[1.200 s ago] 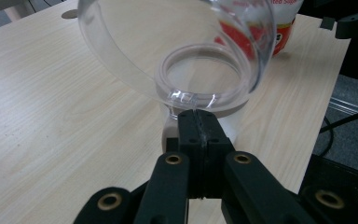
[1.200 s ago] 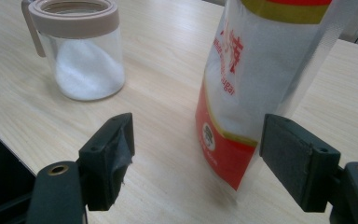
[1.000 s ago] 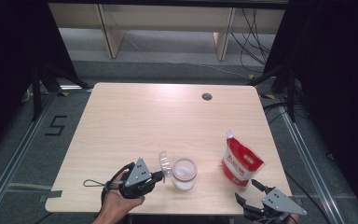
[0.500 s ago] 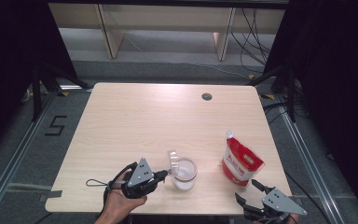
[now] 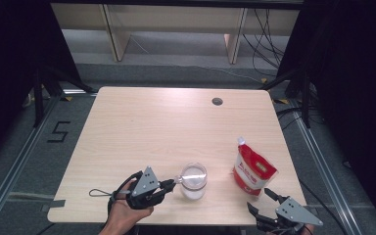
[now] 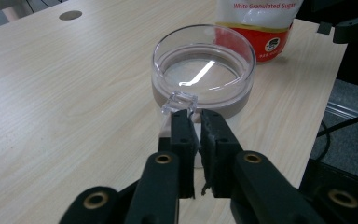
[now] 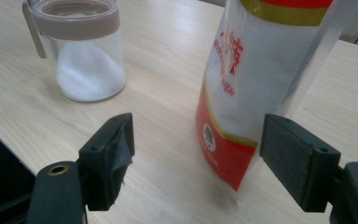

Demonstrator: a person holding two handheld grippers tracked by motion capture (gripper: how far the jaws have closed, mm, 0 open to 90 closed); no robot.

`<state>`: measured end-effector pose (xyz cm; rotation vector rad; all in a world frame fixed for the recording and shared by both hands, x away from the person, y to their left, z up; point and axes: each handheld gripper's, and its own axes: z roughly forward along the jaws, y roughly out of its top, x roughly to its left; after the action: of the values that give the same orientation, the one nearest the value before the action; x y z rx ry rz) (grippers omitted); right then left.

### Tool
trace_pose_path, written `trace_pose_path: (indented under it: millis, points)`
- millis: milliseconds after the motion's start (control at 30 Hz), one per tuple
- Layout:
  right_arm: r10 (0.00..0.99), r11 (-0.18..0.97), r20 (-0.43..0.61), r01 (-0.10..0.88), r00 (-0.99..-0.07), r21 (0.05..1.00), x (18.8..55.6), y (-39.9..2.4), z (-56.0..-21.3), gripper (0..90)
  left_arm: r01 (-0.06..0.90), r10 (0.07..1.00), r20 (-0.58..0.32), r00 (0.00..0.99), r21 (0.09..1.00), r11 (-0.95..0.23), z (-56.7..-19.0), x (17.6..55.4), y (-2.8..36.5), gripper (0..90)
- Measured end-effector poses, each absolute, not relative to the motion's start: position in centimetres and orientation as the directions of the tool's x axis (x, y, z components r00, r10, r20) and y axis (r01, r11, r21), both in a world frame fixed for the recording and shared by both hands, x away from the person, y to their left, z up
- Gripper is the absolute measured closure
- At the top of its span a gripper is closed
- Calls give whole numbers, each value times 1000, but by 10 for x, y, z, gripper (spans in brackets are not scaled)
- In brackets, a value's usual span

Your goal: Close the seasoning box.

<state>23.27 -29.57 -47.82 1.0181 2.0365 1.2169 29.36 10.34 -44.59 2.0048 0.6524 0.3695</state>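
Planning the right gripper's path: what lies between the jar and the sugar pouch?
Nothing: bare table separates the jar from the sugar pouch, seen in the high view.

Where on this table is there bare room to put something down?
The far half of the table, up to the small round hole, is bare, as is the near left corner. The near edge is crowded: glass jar, sugar pouch, left gripper, right gripper.
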Motion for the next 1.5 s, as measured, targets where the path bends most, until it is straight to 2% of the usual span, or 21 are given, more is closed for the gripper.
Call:
trace_pose_path:
  millis: [33, 100, 133, 167, 233, 267, 300, 600, 667, 833, 1033, 1100, 1400, 1433, 1500]
  points:
    - [823, 311, -92, 308, -561, 899, 234, -296, -478, 271, 316, 592, -36, 805, 870, -377, -446, 293, 105, 798]
    - [825, 297, -69, 327, -561, 897, 233, -295, -478, 271, 323, 588, -49, 807, 871, -371, -447, 293, 109, 734]
    - [826, 292, -61, 333, -560, 896, 232, -295, -479, 271, 311, 577, -38, 815, 870, -381, -447, 293, 110, 694]
    - [826, 289, -55, 337, -562, 896, 232, -295, -478, 271, 343, 600, -65, 797, 867, -362, -448, 290, 112, 636]
    - [824, 296, -70, 322, -562, 899, 233, -295, -478, 271, 344, 593, -72, 802, 867, -360, -449, 289, 114, 619]
    - [823, 301, -81, 311, -562, 901, 234, -295, -478, 270, 336, 590, -57, 805, 864, -375, -449, 289, 116, 552]
    - [827, 283, -50, 338, -561, 898, 232, -294, -478, 270, 370, 609, -87, 788, 857, -357, -450, 286, 117, 526]
    - [820, 304, -79, 314, -567, 900, 234, -296, -478, 271, 391, 609, -98, 787, 842, -371, -459, 279, 123, 367]
    - [823, 293, -63, 326, -565, 899, 233, -295, -478, 271, 383, 607, -82, 790, 840, -384, -460, 279, 124, 343]
    - [834, 269, -31, 357, -551, 895, 230, -293, -478, 271, 407, 607, -110, 787, 833, -376, -467, 274, 130, 305]
    - [818, 308, -79, 318, -570, 897, 233, -295, -479, 271, 389, 587, -105, 803, 838, -383, -475, 268, 133, 261]
    - [817, 309, -79, 317, -571, 897, 234, -295, -479, 271, 403, 586, -125, 801, 835, -374, -477, 265, 133, 248]
    - [815, 312, -75, 326, -575, 892, 233, -295, -480, 271, 394, 580, -105, 808, 828, -399, -484, 261, 140, 185]
    - [821, 298, -50, 353, -568, 887, 231, -293, -480, 271, 403, 588, -116, 800, 831, -384, -485, 261, 140, 181]
    - [821, 297, -46, 356, -569, 886, 231, -294, -480, 270, 381, 583, -88, 808, 833, -402, -484, 261, 144, 172]
